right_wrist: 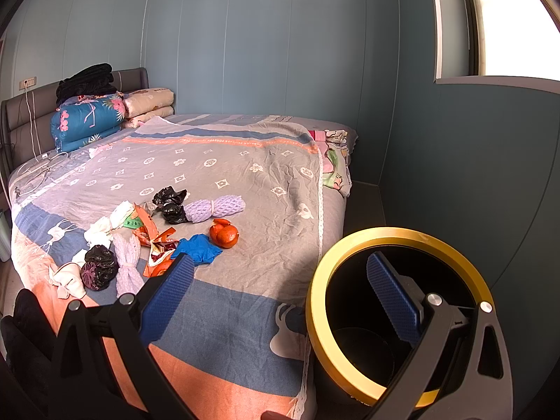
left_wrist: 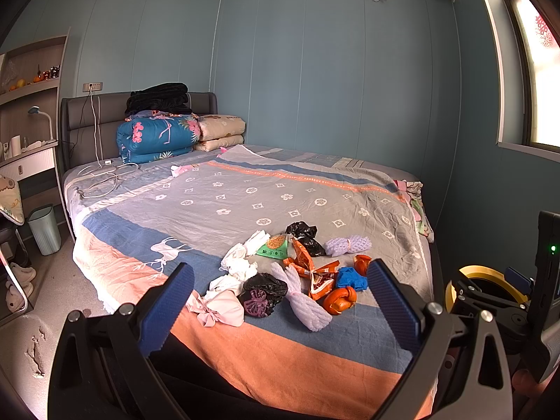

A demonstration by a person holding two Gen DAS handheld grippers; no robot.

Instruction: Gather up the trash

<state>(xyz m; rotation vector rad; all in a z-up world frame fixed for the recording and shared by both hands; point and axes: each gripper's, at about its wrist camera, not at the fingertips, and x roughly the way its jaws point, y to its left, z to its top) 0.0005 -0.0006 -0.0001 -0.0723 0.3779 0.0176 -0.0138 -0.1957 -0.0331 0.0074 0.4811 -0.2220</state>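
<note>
A pile of trash lies on the bed's near end. It holds orange peel point(left_wrist: 339, 301) point(right_wrist: 224, 234), a blue glove point(left_wrist: 351, 278) point(right_wrist: 197, 248), two black bags point(left_wrist: 264, 292) point(right_wrist: 99, 267), white foam netting point(left_wrist: 308, 304) point(right_wrist: 127, 266), an orange snack wrapper point(left_wrist: 311, 269) point(right_wrist: 157, 245) and white tissues point(left_wrist: 239, 262) point(right_wrist: 99, 229). My left gripper point(left_wrist: 280, 301) is open and empty, short of the pile. My right gripper point(right_wrist: 280, 294) is open and empty too. Its right finger shows in front of the mouth of a black bin with a yellow rim point(right_wrist: 402, 232) point(left_wrist: 486, 273) at the bed's corner.
Folded quilts point(left_wrist: 157, 136) and a black blanket are stacked at the headboard, with white cables point(left_wrist: 105, 175) on the sheet nearby. A pale green wastebasket point(left_wrist: 45, 227), slippers and a chair stand on the floor at left. The blue wall and a window are at right.
</note>
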